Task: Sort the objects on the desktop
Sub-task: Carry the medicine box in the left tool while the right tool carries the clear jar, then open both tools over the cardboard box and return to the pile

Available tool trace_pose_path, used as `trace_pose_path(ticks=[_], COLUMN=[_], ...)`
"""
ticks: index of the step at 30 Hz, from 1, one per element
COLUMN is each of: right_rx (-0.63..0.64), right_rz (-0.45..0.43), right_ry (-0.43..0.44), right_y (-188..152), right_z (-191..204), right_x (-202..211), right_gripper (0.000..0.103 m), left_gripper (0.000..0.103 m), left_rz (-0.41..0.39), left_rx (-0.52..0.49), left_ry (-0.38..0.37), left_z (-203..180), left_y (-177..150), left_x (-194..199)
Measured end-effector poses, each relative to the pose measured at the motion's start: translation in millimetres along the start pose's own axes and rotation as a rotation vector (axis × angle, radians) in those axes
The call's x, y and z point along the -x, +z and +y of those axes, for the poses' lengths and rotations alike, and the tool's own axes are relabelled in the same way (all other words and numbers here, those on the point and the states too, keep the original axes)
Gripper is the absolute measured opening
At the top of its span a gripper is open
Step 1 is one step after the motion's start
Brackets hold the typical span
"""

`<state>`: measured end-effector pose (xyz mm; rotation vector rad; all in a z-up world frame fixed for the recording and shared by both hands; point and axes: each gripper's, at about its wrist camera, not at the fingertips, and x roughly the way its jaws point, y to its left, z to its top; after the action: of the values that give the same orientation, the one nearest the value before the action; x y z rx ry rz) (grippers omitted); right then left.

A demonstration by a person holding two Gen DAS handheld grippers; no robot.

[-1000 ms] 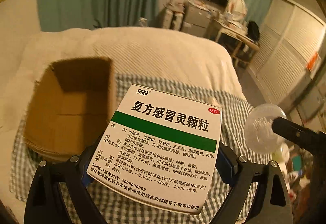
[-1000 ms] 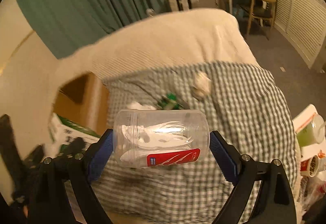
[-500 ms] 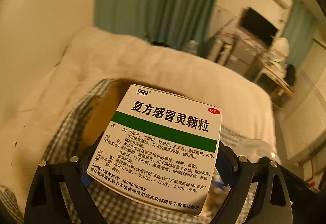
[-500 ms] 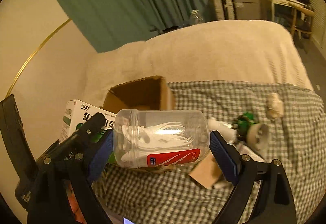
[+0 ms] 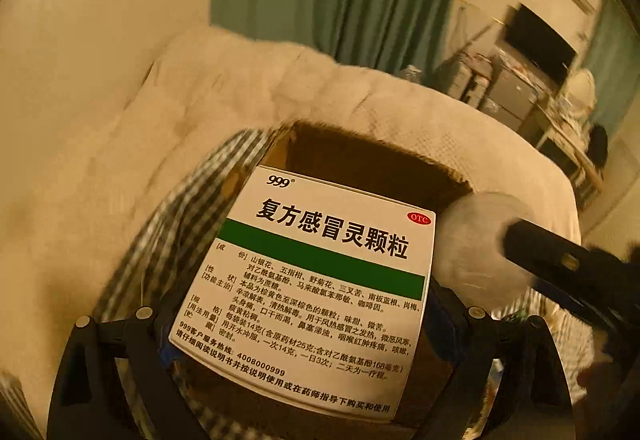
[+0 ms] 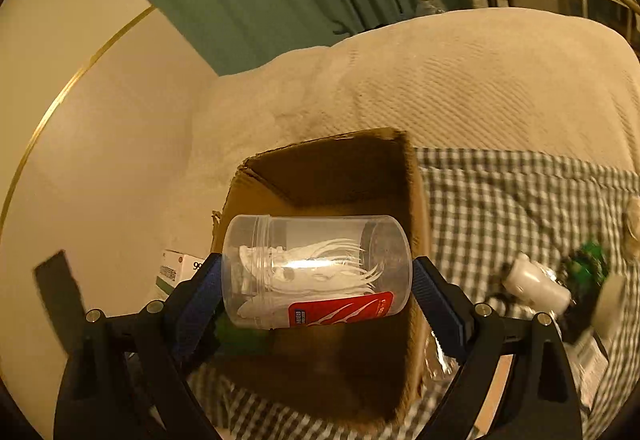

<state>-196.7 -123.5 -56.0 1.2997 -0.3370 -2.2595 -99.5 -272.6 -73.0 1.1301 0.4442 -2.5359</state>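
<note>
My left gripper [image 5: 308,336] is shut on a white medicine box [image 5: 320,280] with a green stripe, held over the open cardboard box [image 5: 372,164]. My right gripper [image 6: 316,280] is shut on a clear plastic jar [image 6: 316,272] with a red label and white picks inside, held sideways over the same cardboard box [image 6: 332,172]. The jar's end [image 5: 476,244] and the right gripper's finger [image 5: 560,260] show at the right of the left wrist view. A corner of the medicine box [image 6: 176,268] shows at the left of the right wrist view.
The cardboard box stands on a checked cloth [image 6: 512,200] over a cream blanket [image 6: 460,80]. A small white bottle [image 6: 536,284], a green item [image 6: 588,264] and other clutter lie on the cloth to the right. A cream wall [image 6: 100,120] is at the left.
Both grippers have moved left and come over the open cardboard box with their objects still held. The jar now sits close beside the medicine box.
</note>
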Motion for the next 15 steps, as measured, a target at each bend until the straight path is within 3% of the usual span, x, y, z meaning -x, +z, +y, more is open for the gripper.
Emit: trace_pose_path(ticks=[1, 6, 9, 15], right_rx=[0.002, -0.022, 0.011, 0.069], right_rz=[0.001, -0.055, -0.119, -0.216], right_ry=[0.005, 0.047, 0.021, -0.042], right_y=[0, 8, 13, 2], right_z=[1, -4, -5, -12], right_x=[-6, -5, 22, 92], right_gripper=[0.092, 0.095, 0.095, 0.095], left_gripper=[0.103, 0.103, 0.103, 0.103], left_rz=[-0.013, 0.028, 0.002, -0.106], left_rx=[-0.017, 0.017, 0.021, -0.071], left_ry=[-0.017, -0.033, -0.043, -0.039], left_z=[-3, -7, -17, -60], left_y=[1, 7, 8, 3], left_x=[-1, -6, 8, 65])
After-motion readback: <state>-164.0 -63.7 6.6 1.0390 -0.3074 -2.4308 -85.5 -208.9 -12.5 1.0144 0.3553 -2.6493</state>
